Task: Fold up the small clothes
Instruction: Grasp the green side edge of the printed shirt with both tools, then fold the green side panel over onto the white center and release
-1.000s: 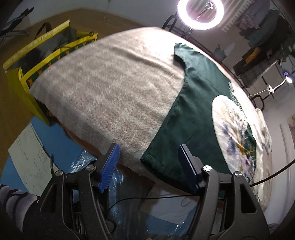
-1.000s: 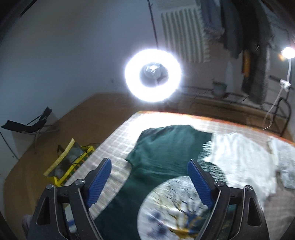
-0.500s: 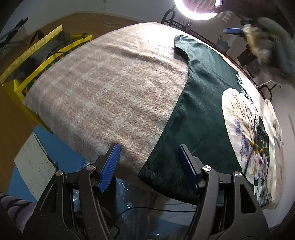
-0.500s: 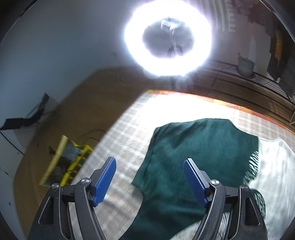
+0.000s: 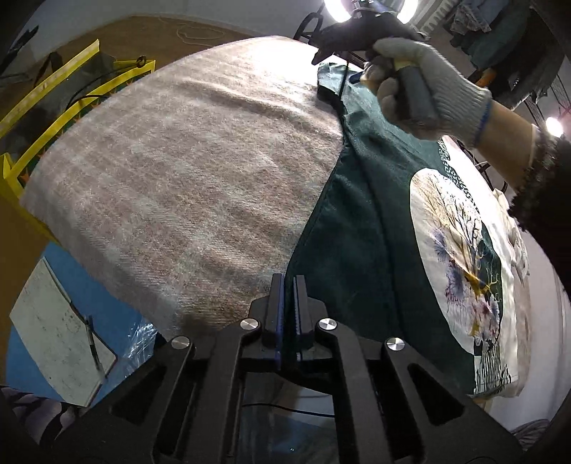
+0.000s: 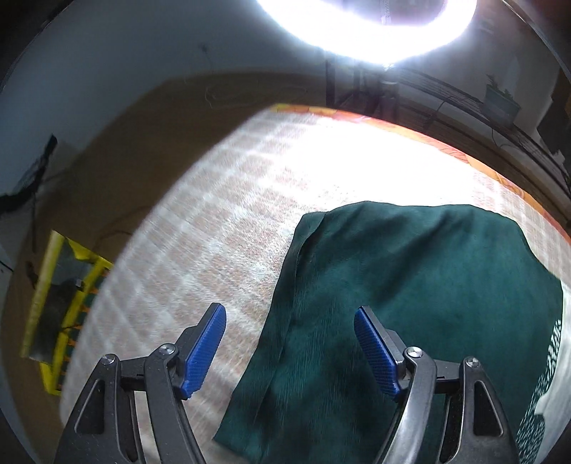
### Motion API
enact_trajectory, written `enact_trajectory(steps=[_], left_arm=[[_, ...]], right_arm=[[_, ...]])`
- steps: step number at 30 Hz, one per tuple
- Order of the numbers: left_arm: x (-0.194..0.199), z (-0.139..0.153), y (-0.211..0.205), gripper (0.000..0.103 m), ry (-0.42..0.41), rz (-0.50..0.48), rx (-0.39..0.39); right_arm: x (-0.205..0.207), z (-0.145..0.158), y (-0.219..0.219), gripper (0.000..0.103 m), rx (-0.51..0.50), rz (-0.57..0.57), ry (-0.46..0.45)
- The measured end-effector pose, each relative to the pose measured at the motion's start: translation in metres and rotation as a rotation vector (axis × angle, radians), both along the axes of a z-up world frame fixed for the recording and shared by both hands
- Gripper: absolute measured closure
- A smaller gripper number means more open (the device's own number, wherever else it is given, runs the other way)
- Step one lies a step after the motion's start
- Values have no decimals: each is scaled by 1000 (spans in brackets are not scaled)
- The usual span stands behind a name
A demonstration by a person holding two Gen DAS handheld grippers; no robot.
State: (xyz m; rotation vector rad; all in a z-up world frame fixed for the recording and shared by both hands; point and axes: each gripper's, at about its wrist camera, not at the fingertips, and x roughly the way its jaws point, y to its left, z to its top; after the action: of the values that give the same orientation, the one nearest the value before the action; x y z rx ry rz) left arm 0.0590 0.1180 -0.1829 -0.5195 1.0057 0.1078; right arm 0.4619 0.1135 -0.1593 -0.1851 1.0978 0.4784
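Observation:
A dark green T-shirt (image 5: 360, 228) with a round white tree print (image 5: 460, 257) lies flat on a beige checked blanket (image 5: 185, 167). My left gripper (image 5: 288, 285) is shut on the shirt's near bottom corner at the table edge. My right gripper (image 6: 289, 335) is open, its blue pads (image 6: 203, 346) straddling the shirt's sleeve edge (image 6: 392, 271) at the far end. In the left wrist view the right gripper, held in a gloved hand (image 5: 424, 85), hovers over the sleeve.
A yellow bag (image 5: 53, 107) stands on the floor to the left. A notebook with a pen (image 5: 60, 339) lies on a blue surface below the table edge. A bright ring light (image 6: 371, 32) stands behind the table. White garments (image 5: 517, 228) lie to the right.
My left gripper has closed on the shirt's bottom corner. My right gripper has moved forward and down toward the far sleeve, still open.

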Motion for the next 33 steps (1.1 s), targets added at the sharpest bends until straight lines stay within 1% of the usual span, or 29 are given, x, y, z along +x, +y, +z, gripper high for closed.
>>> enact_trajectory(steps=[2,3,4,6,8,9,10,12,15,18,19,20,21,22,23,25,26,27,28,30,31,33], left_arm=[[-1,0,1,102,-5,0,-6],[-2,0,1,102,-7,3,-5],[-3,1,3,102,-10,8,-8],[-6,1,4,103,-15,10,-13],[-8,2,5,103,-19,14,-5],[-9,3,5,103,-22,17,-7],[-10,3,6,103,-25,18,-11],[-11,5,6,103,-34,19,-19],[-12,8,5,103,-44,19,-12],[-13,12,4,103,-52,30,28],[-14,11,6,103,-51,32,23],[-13,9,7,92,-42,30,14],[-12,6,7,70,-28,23,10],[-12,3,7,60,-19,19,12],[-12,1,6,57,-18,13,15],[-11,2,1,57,-17,-3,53],[-11,2,-2,64,-13,-7,76],[-11,1,-3,87,-4,-3,100],[-10,0,-4,97,0,-4,109],[-10,0,-5,103,-7,-18,76],[-10,2,-7,103,-11,-28,85],[-9,5,-10,103,-28,-36,74]], right_arm=[[1,-8,6,35,-59,15,-5],[0,-11,8,41,-89,20,-7],[0,-16,9,44,-126,25,-9],[-4,-17,10,47,-156,42,-41],[-6,-15,10,62,-156,49,-53],[-6,-14,10,77,-160,44,-61],[-6,-13,10,89,-165,39,-64],[-7,-11,9,99,-168,32,-62],[-8,-5,2,101,-134,27,-58],[-7,1,-9,101,-95,8,-56],[-7,2,-11,101,-87,4,-57],[-8,4,-14,102,-78,0,-60],[-7,6,-16,102,-68,-3,-64],[-7,8,-17,102,-59,-5,-67],[-7,10,-19,102,-52,-6,-71],[-8,14,-21,102,-41,-4,-76],[-8,16,-23,102,-36,-3,-77],[-7,18,-26,102,-32,-4,-79],[-7,20,-30,102,-26,-9,-81],[-4,24,-35,102,-6,-20,-78],[-4,26,-40,102,13,-26,-70],[-1,28,-47,102,34,-33,-65]])
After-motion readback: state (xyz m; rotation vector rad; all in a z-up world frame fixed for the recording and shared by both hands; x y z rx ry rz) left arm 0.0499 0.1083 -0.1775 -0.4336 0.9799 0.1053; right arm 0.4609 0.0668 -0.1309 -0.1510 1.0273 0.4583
